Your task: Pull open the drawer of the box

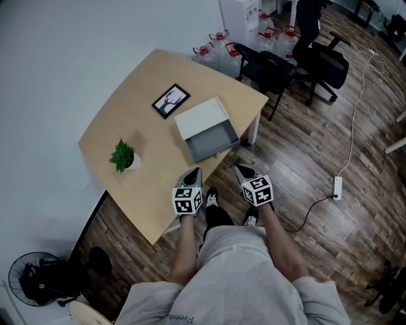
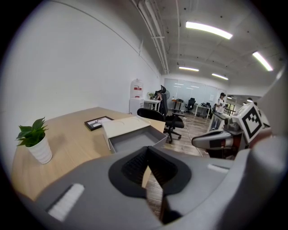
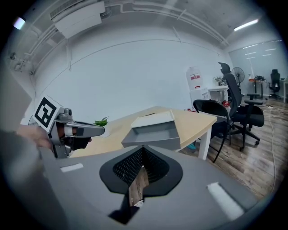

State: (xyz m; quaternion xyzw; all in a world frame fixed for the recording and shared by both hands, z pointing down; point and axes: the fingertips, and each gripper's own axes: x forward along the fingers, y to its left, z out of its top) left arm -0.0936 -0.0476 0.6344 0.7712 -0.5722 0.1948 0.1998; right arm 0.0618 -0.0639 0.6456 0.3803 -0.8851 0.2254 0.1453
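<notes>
There is one table (image 1: 127, 114). On it stand one box (image 1: 202, 117) with one drawer (image 1: 212, 141), one picture frame (image 1: 170, 100) and one potted plant (image 1: 123, 156). That makes three separate things on the tabletop.

Two grippers show, the left gripper (image 1: 193, 172) and the right gripper (image 1: 241, 169), each bearing one marker cube.

On the floor beyond the table there are two black office chairs (image 1: 266, 66), one water dispenser (image 1: 240, 13) and at least four water jugs (image 1: 204, 51) with red handles; their exact number is hard to tell. There is also one floor fan (image 1: 35, 279) and one power strip (image 1: 337, 186).
</notes>
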